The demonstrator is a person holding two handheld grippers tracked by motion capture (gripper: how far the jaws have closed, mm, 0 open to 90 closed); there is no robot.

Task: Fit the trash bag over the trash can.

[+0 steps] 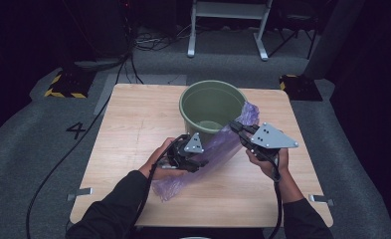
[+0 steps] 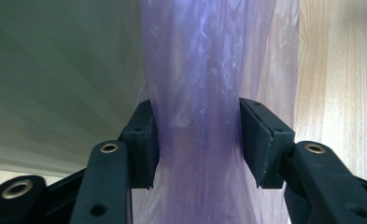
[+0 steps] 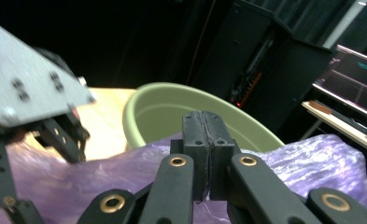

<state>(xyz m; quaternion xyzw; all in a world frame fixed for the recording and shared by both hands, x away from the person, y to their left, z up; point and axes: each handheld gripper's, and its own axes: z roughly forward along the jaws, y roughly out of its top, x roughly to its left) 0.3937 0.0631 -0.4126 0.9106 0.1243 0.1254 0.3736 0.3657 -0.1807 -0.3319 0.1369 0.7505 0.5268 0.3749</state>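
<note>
Gripping a purple bag beside a green bin on the tabletop.
Nearest, the bag's loose tail lies on the wood toward the near edge, about midway along it; from there the film rises slanting toward the bin's right side. The left gripper crosses the bag low down, its jaws pressing a bunched band of film from both sides, with a gap left between them by the gathered plastic. Farther up, the right gripper has its jaws pinched fully together on the bag's upper edge, close to the bin's rim. The bin stands upright near the far edge, roughly centred.
</note>
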